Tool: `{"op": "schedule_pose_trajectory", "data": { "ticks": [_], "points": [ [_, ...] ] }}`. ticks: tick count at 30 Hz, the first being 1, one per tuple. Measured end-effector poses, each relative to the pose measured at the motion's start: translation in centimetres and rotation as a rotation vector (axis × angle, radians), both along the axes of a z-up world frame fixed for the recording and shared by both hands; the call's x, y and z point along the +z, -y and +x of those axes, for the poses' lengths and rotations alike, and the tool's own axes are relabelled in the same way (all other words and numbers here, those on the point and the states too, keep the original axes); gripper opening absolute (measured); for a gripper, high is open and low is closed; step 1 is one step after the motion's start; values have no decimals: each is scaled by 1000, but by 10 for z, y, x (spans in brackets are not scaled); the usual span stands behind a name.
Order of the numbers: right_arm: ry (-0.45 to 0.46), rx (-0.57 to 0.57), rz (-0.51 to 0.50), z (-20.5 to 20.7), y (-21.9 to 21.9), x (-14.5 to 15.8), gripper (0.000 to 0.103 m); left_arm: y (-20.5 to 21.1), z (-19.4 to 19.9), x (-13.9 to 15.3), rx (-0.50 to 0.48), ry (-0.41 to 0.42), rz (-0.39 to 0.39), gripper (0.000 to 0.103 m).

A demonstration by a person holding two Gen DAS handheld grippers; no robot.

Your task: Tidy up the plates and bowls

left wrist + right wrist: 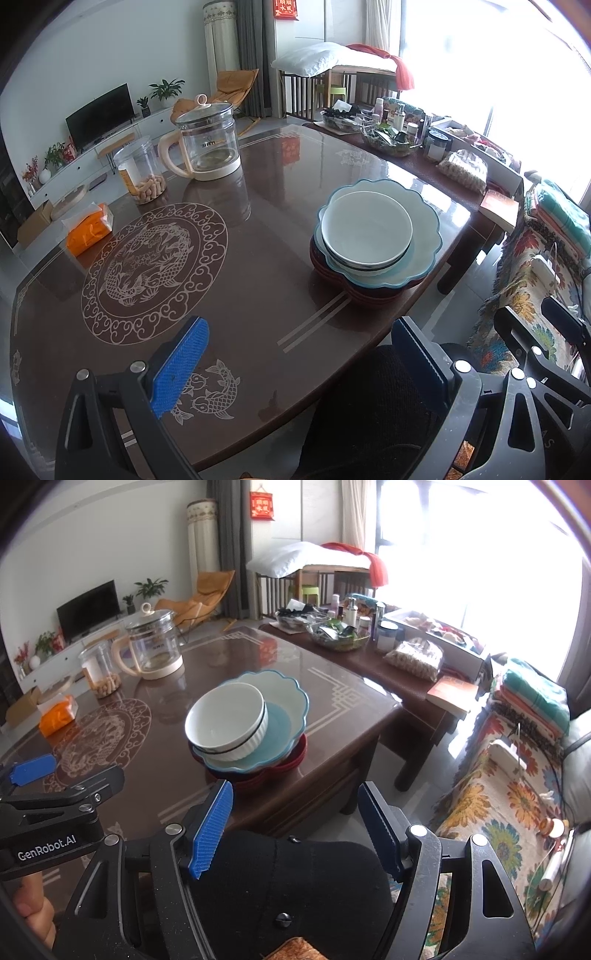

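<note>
Both tongs (299,358) (299,830) short of stacked dishes (373,236)

Open tabletop on the near side, clutter along the far edges

The brown table (258,258) lies bare between both wide-open grippers and the stacked dishes (373,243) near its right edge. A glass kettle (207,144), snack jar (142,175) and orange tissue pack (90,230) crowd the far left. Beyond the stack, the lower side table (369,661) is packed with bottles and trays.
</note>
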State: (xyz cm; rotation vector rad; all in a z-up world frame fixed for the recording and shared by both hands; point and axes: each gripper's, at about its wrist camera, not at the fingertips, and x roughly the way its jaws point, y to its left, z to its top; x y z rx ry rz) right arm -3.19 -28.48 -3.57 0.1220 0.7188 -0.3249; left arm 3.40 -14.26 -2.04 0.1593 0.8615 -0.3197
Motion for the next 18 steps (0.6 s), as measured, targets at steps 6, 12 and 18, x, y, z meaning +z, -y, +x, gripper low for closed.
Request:
{"op": "schedule_pose_trajectory", "data": {
  "ticks": [6,12,18],
  "points": [
    [0,-1,2,0,1,-1,74,1,1,-1,6,2,0,99],
    [-1,-9,6,0,2,-5,74,1,3,-3,-1,1,7,99],
    [-4,-11,13,-2,3,-8,74,3,2,-4,-2,16,9,99]
  ]
}}
